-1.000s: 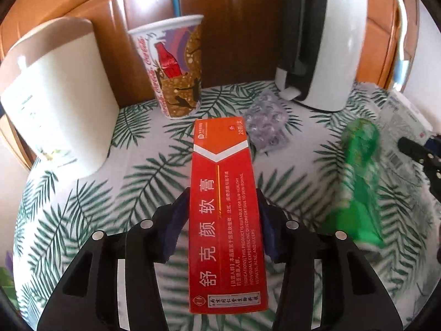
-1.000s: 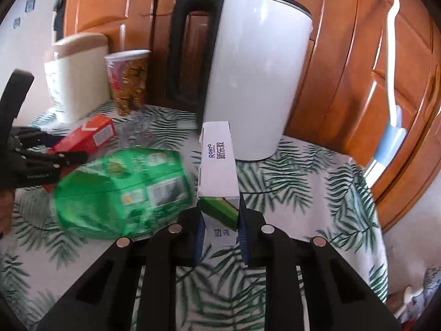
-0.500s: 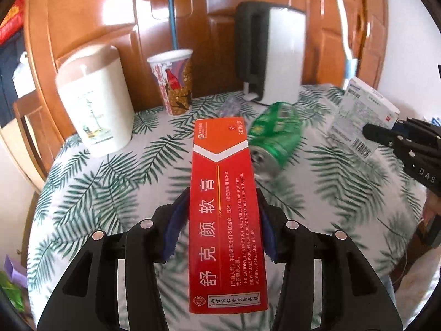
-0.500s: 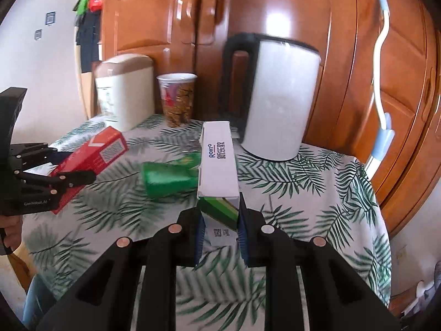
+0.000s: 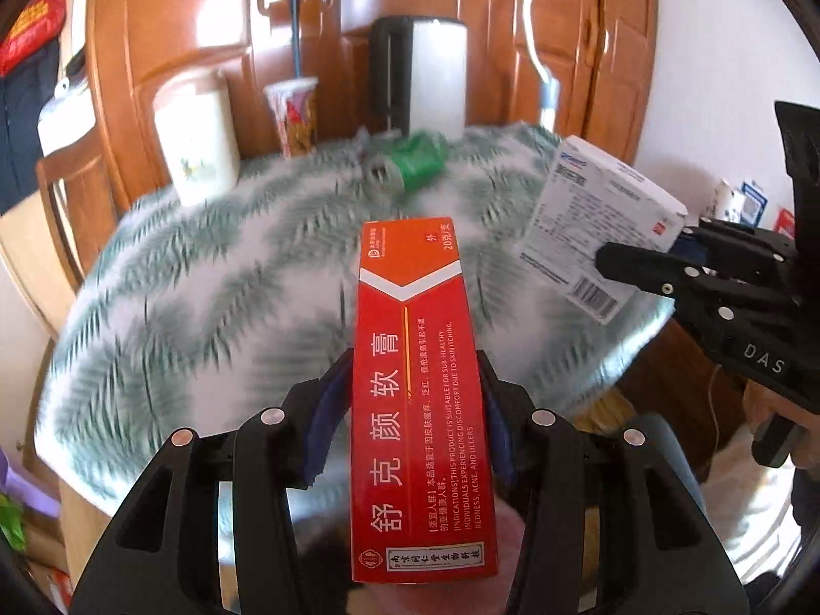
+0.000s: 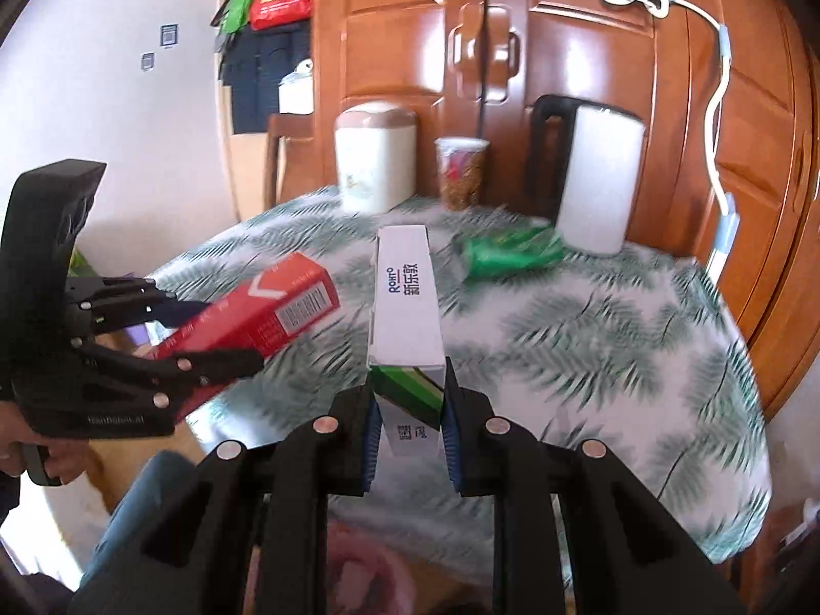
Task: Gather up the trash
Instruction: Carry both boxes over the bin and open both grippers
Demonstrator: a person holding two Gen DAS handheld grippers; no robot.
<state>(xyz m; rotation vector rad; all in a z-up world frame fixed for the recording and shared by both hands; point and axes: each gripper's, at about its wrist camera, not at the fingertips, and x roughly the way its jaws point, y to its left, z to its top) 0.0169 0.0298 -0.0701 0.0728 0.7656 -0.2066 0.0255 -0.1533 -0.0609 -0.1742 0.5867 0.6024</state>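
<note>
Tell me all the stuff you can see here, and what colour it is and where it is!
red box: one, red, clamped in the left gripper, off the table.
white box: one, white with green, clamped in the right gripper.
green can: one, lying on the table near the kettle.
kettle: one, white and black, at the table's back.
paper cup: one, patterned, beside the kettle.
cream bin: one, at the back, left of the cup.
table: one, leaf-print cloth.
cabinet: wooden, behind the table.
left gripper: black, shut on the red box.
right gripper: black, shut on the white box.
</note>
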